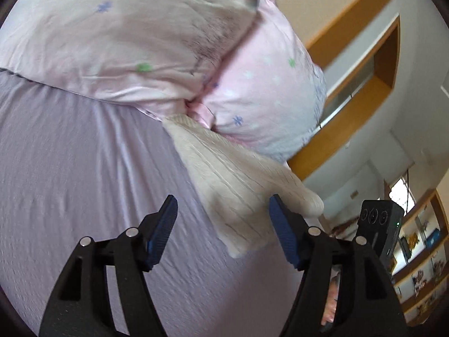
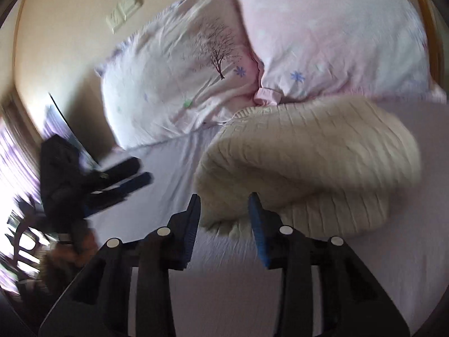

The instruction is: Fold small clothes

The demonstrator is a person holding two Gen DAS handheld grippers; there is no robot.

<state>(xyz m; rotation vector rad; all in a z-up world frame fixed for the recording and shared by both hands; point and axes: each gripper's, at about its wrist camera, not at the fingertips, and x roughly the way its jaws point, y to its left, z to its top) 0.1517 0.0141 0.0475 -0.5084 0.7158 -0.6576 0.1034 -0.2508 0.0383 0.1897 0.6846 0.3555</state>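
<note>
A cream ribbed knit garment (image 1: 235, 191) lies folded over on the lilac bed sheet (image 1: 84, 168), its far end touching the pillows. My left gripper (image 1: 223, 216) is open and empty, with the garment's near edge between its blue pads (image 1: 165, 224). In the right wrist view the garment (image 2: 308, 163) is a thick rounded fold. My right gripper (image 2: 224, 210) is open, its pads (image 2: 256, 219) on either side of the garment's near corner. The left gripper (image 2: 123, 179) shows blurred at the left of that view.
Two pink floral pillows (image 1: 140, 28) (image 2: 336, 36) lie at the head of the bed. A wooden-framed window (image 1: 359, 84) and shelves (image 1: 421, 252) stand beyond the bed's right side. A wall switch plate (image 2: 123, 11) is on the beige wall.
</note>
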